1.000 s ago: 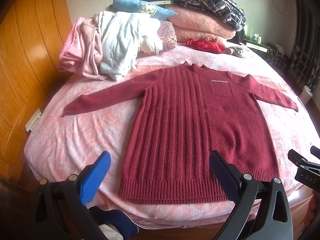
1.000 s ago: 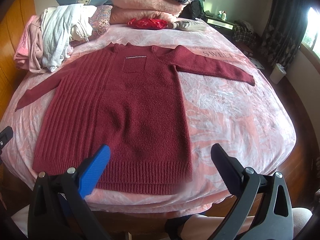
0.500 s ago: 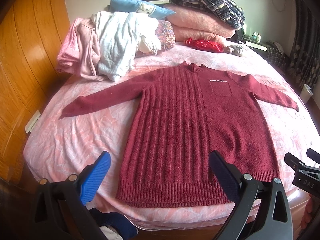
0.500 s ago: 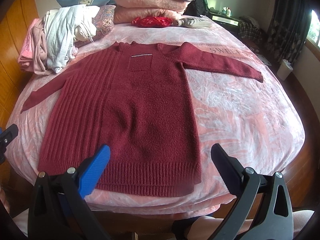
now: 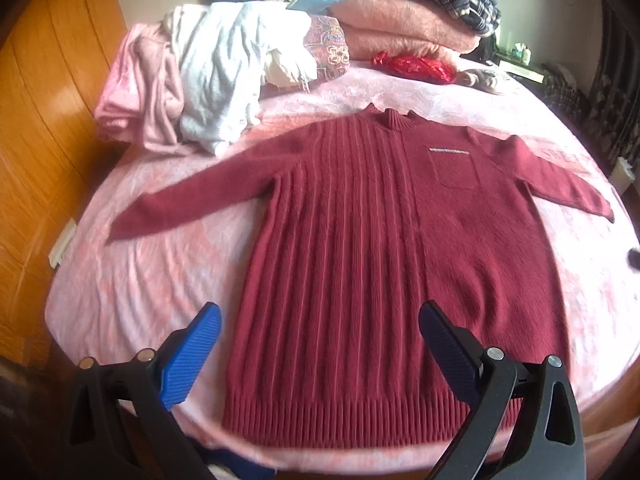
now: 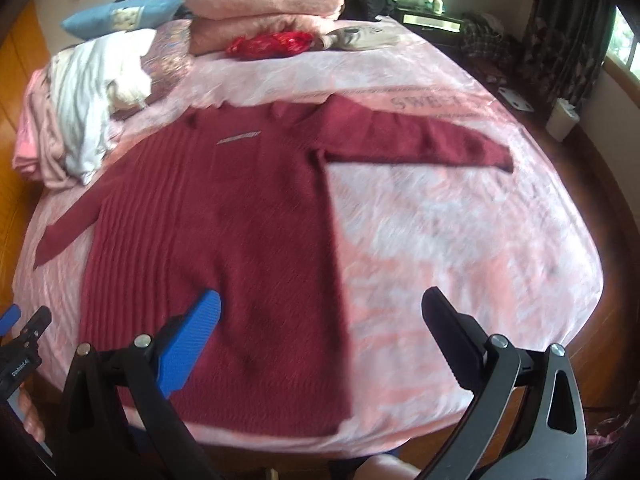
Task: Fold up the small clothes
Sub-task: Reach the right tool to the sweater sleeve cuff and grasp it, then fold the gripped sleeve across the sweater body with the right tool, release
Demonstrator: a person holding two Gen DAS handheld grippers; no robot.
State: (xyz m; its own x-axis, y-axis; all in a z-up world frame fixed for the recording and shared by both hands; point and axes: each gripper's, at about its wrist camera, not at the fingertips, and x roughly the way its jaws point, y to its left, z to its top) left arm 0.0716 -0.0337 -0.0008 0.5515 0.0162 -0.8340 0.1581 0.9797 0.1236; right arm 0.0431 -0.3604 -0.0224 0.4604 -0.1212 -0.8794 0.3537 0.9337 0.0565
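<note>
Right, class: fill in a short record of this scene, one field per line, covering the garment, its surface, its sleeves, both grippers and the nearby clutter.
garment: dark red knitted sweater, flat, unfolded
surface: pink patterned bedspread
sleeves: both spread outward
left gripper: jaws open, empty
right gripper: jaws open, empty
clutter: heap of pale blue and pink clothes near the sweater's sleeve

Bedspread (image 6: 460, 216) right of sweater (image 5: 380, 240) free; clothes pile (image 5: 200, 80) crowds far-left.
</note>
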